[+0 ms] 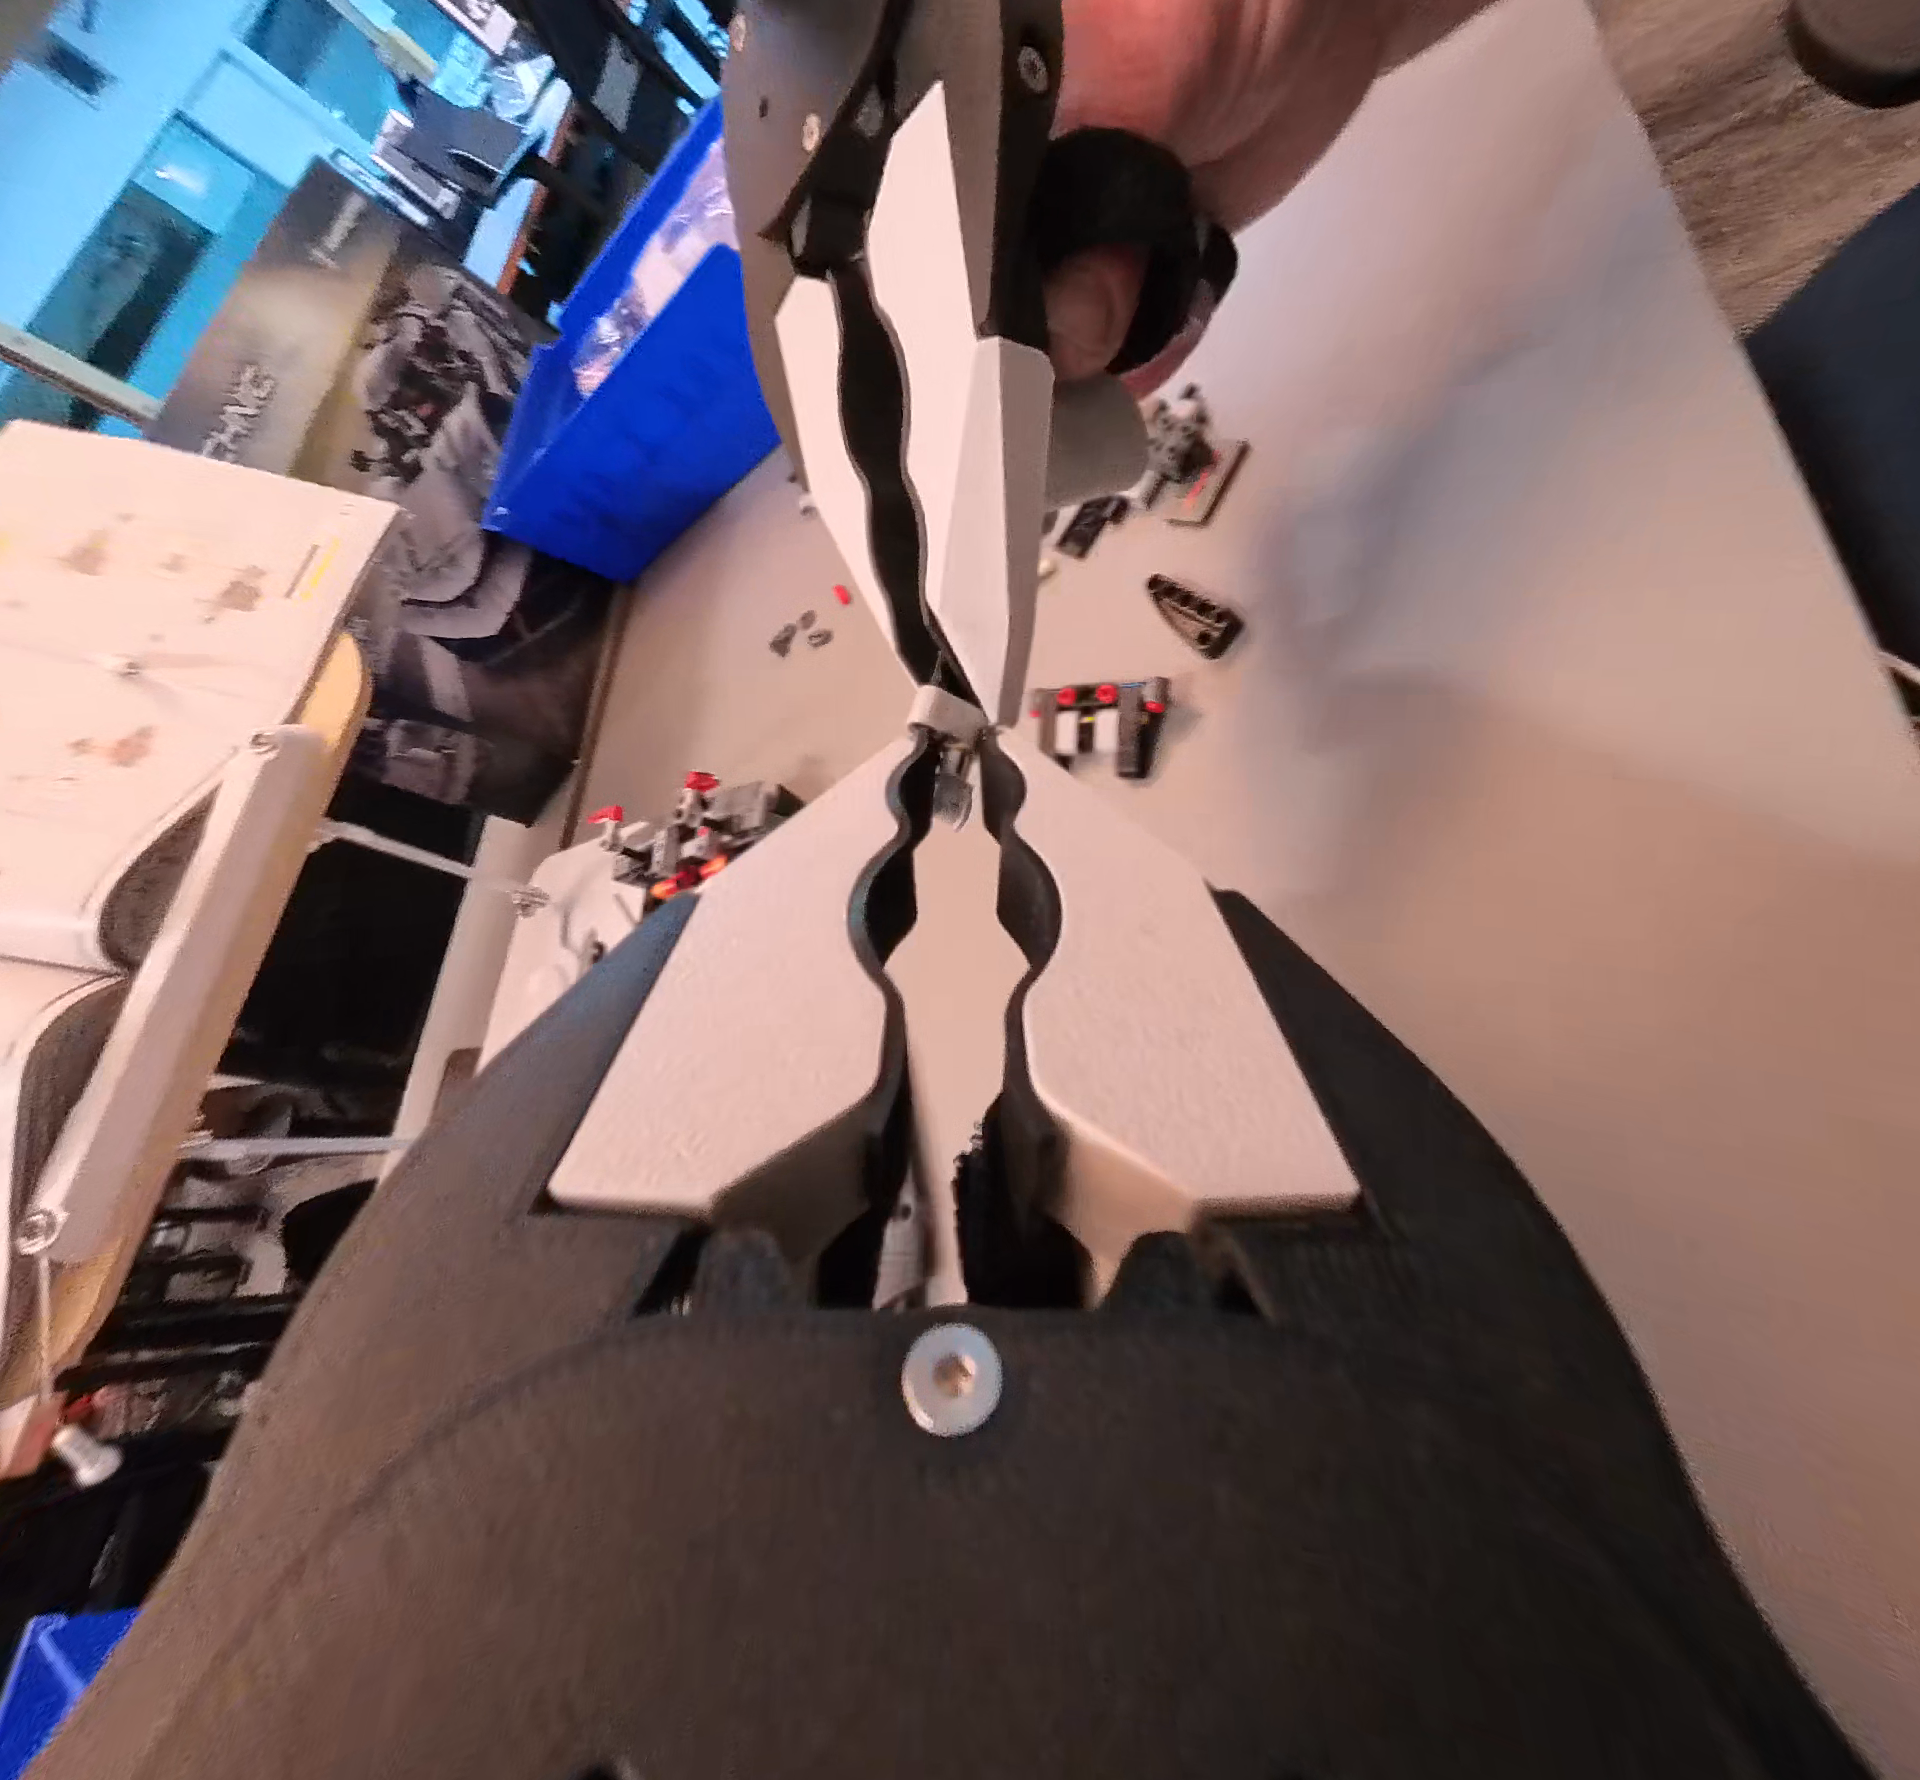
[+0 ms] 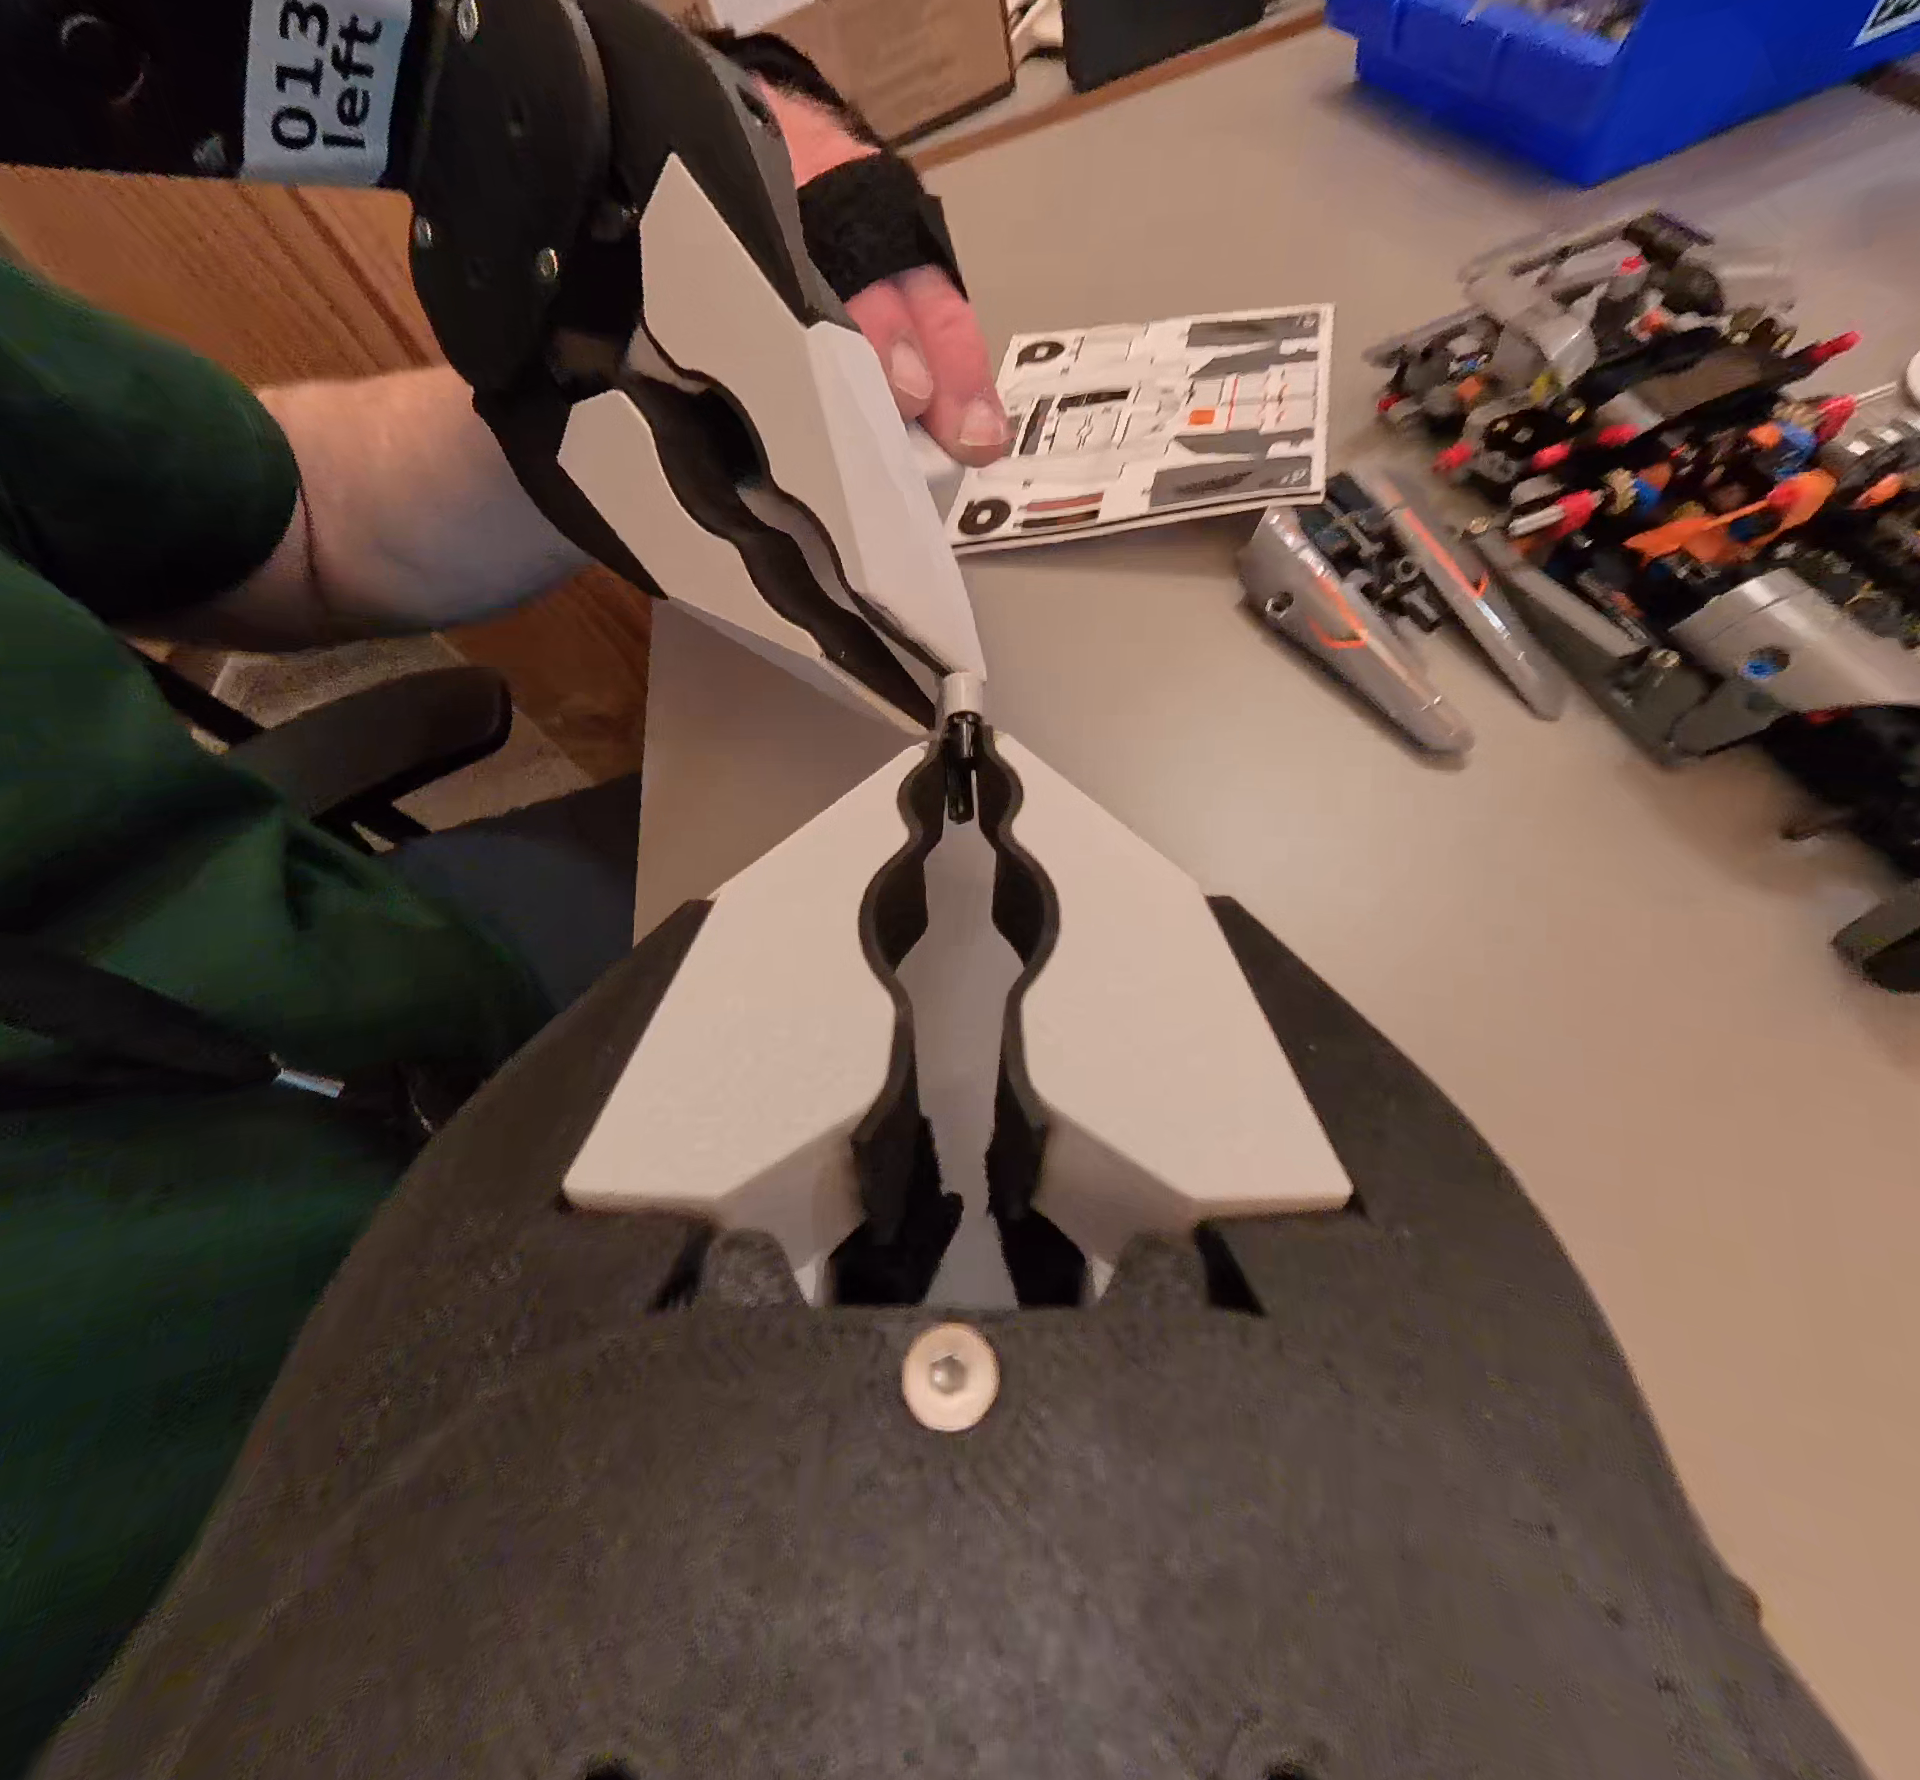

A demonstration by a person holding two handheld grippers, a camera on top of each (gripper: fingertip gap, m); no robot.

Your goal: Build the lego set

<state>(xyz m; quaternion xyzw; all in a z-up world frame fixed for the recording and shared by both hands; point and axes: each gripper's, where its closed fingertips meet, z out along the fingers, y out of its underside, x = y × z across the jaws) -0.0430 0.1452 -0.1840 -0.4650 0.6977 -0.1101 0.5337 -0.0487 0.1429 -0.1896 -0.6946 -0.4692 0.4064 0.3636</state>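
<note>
I am in the middle of joining two tiny pieces in the air above the grey table (image 2: 1351,899). My left gripper (image 2: 961,691) is closed on a small light-grey sleeve (image 2: 963,694), pinched right at its tips. My right gripper (image 2: 961,790) is closed on a thin black pin (image 2: 958,774), and the pin's end sits at the mouth of the sleeve, touching it or just entered; I cannot tell how deep. Both pieces hang near the table's front edge, well apart from the half-built car (image 2: 1662,525) and the sticker sheet (image 2: 1153,426) farther back on the table. Next, I judge, comes a straight push along the pin's axis, keeping both grips firm so neither piece twists or slips out.
</note>
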